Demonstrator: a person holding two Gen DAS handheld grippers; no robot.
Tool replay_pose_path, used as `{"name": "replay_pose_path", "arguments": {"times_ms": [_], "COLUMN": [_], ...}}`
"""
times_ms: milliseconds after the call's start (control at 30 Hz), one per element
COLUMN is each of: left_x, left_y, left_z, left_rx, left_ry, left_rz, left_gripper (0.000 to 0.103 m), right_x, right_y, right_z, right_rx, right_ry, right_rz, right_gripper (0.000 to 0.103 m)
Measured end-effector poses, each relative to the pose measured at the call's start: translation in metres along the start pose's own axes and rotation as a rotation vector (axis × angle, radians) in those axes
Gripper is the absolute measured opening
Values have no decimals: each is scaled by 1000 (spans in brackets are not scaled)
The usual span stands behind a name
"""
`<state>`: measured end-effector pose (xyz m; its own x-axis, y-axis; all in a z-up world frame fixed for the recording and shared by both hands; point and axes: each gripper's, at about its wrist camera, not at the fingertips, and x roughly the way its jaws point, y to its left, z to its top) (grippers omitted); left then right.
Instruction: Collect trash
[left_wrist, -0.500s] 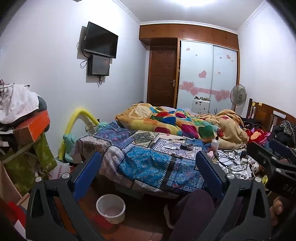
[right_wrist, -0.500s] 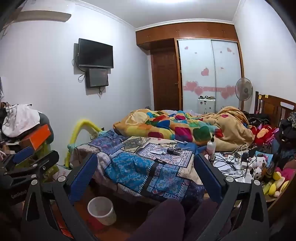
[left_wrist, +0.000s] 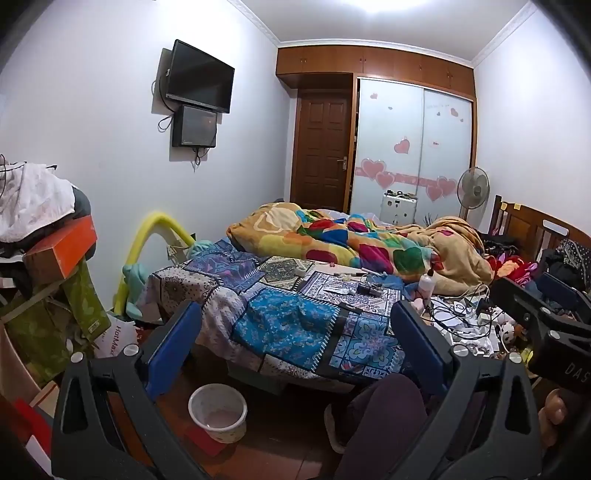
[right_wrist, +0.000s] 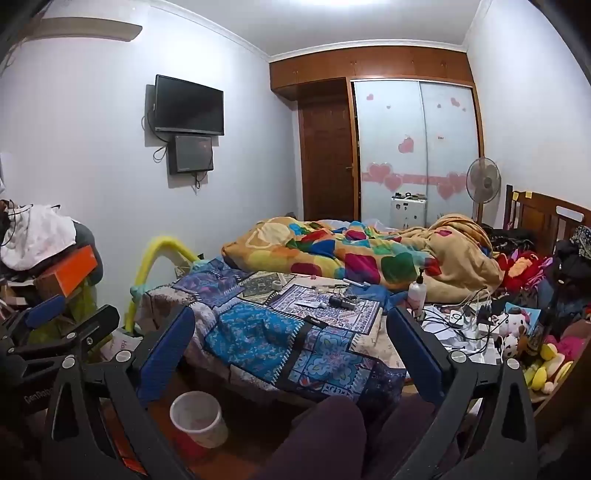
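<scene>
A white plastic bin (left_wrist: 218, 411) stands on the floor at the foot of the bed; it also shows in the right wrist view (right_wrist: 198, 419). Small loose items (left_wrist: 354, 288) lie on the patterned bedspread (left_wrist: 291, 325), seen too in the right wrist view (right_wrist: 332, 301). My left gripper (left_wrist: 295, 350) is open and empty, held above the floor before the bed. My right gripper (right_wrist: 291, 350) is open and empty, beside it. The right gripper's body shows at the right edge of the left wrist view (left_wrist: 546, 325).
A colourful quilt (left_wrist: 354, 243) is bunched at the bed's far end. A white bottle (right_wrist: 417, 291), cables and soft toys (right_wrist: 517, 332) crowd the right side. Boxes and clothes (left_wrist: 48, 243) pile up at left. My knee (right_wrist: 325, 435) is low in view.
Both views have shifted only slightly. Both grippers remain open and empty.
</scene>
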<state>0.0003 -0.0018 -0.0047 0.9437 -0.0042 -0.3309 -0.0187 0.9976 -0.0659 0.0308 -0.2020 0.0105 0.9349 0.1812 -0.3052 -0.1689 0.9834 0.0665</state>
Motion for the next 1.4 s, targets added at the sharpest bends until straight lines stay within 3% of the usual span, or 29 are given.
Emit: {"name": "replay_pose_path", "arguments": {"times_ms": [1400], "left_x": [-4], "left_y": [4], "left_z": [0], "left_rx": [-15], "left_ry": [-10], "left_rz": [-12], "left_gripper": [103], "right_x": [-6], "right_y": [3], "right_z": [7], "right_rx": [-32], "right_ry": [-27], "right_rz": [-27], "right_gripper": [103]}}
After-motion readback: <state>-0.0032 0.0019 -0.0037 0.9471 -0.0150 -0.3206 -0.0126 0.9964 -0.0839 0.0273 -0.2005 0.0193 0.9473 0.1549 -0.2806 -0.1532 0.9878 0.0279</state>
